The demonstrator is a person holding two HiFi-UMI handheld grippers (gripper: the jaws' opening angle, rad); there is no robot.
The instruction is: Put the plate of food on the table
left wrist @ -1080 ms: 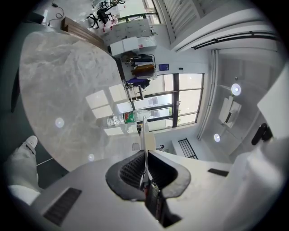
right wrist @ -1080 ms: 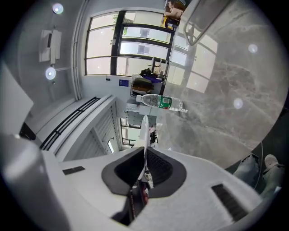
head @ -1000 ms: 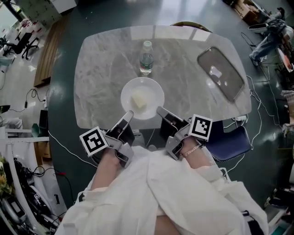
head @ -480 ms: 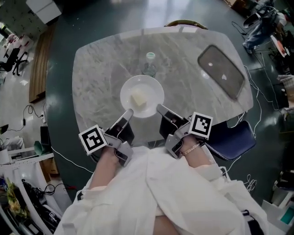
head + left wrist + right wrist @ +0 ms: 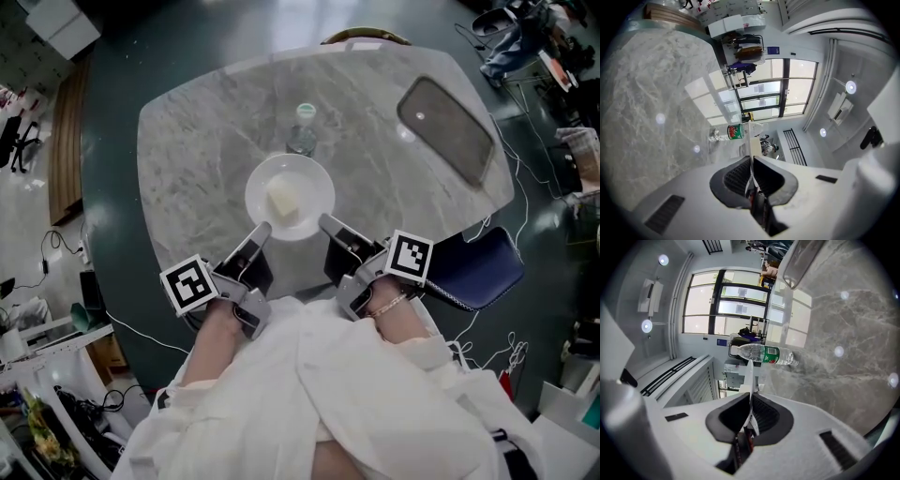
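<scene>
Two grippers hold one white plate (image 5: 311, 181) by its near rim: the left gripper (image 5: 260, 231) is clamped on the rim's left part and the right gripper (image 5: 325, 223) on its right part. Each gripper view shows the plate edge-on, pinched between the pads. One pale block of food (image 5: 283, 202) sits at the plate's middle.

The plate is over the near-middle of the one marble table (image 5: 192, 155). No view shows whether it rests on the stone or hangs just above it.

One clear water bottle (image 5: 302, 131) stands just beyond the plate's far rim, close to it. One dark oblong tray (image 5: 446, 141) lies well apart near the far right corner, slanted along that edge.

Bare marble spreads wide to the plate's left, and there is more between plate and tray. The table's near edge runs just behind the gripper tips. One blue chair (image 5: 478, 272) sits by the table's right near edge.
</scene>
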